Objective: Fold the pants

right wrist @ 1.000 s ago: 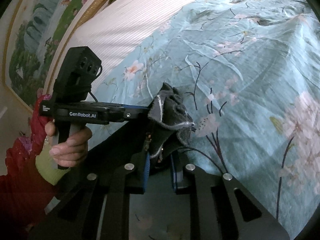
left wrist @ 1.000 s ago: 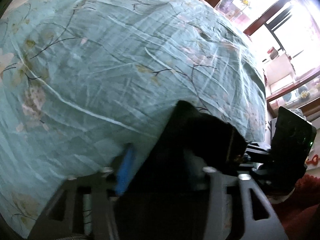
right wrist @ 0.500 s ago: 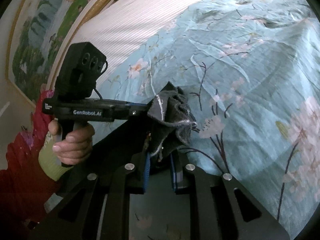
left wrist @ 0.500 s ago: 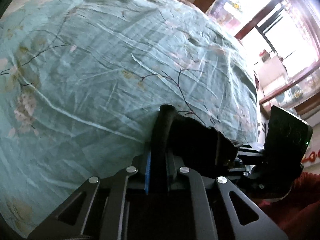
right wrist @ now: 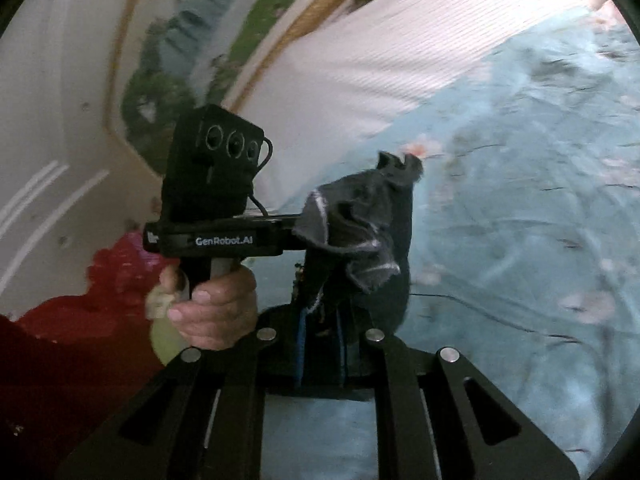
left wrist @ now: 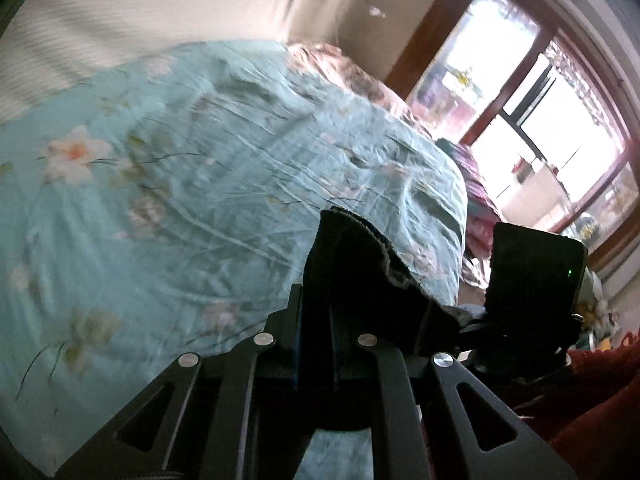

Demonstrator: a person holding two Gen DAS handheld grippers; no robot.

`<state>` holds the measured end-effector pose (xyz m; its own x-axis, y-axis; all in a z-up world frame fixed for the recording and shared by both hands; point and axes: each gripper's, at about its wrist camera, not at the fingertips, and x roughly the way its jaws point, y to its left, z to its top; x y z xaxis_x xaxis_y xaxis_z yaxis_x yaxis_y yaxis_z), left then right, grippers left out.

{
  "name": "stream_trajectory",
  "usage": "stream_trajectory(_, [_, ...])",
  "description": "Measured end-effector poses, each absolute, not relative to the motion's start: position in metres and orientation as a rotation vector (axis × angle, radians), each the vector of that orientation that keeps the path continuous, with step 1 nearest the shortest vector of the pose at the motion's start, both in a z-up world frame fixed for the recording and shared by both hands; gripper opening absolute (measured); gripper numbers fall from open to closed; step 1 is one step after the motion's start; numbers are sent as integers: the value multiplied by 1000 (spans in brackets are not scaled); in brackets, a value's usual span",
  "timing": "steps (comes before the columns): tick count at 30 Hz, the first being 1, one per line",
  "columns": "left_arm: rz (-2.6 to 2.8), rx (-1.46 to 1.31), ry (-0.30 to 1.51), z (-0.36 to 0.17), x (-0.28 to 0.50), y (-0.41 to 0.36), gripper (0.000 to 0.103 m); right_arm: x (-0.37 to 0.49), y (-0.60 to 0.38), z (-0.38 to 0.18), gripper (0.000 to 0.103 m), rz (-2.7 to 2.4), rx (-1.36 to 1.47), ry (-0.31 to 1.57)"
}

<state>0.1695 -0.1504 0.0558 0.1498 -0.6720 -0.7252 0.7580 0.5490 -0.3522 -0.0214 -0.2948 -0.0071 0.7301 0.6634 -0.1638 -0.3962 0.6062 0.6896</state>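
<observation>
Pants [left wrist: 352,276] hang bunched above the bed [left wrist: 168,200] — we keep both grippers' fingers, left [left wrist: 314,344] and right [right wrist: 320,344], clamped on them.

Bed [left wrist: 120,60] under floral teal sheet [left wrist: 200,208]

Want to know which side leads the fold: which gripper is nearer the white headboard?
Left, as far as the views show. In the right wrist view the left gripper sits between the right gripper and the headboard; both clamp the pants.
</observation>
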Motion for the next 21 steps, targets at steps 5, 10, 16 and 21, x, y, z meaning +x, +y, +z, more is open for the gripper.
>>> stream_trajectory(5, [-956, 58, 976, 54, 158, -109, 9, -10, -254, -2, 13, 705, 615, 476])
stream_trajectory(10, [-869, -18, 992, 37, 156, -66, 9, 9, -220, -11, 13, 740, 580, 539])
stream_trajectory(16, [-791, -136, 1015, 11, 152, -14, 9, 24, -183, -22, 13, 764, 515, 611])
stream_trajectory(21, [-729, -208, 1028, -9, 145, 19, 8, 33, -157, -31, 13, 780, 460, 668])
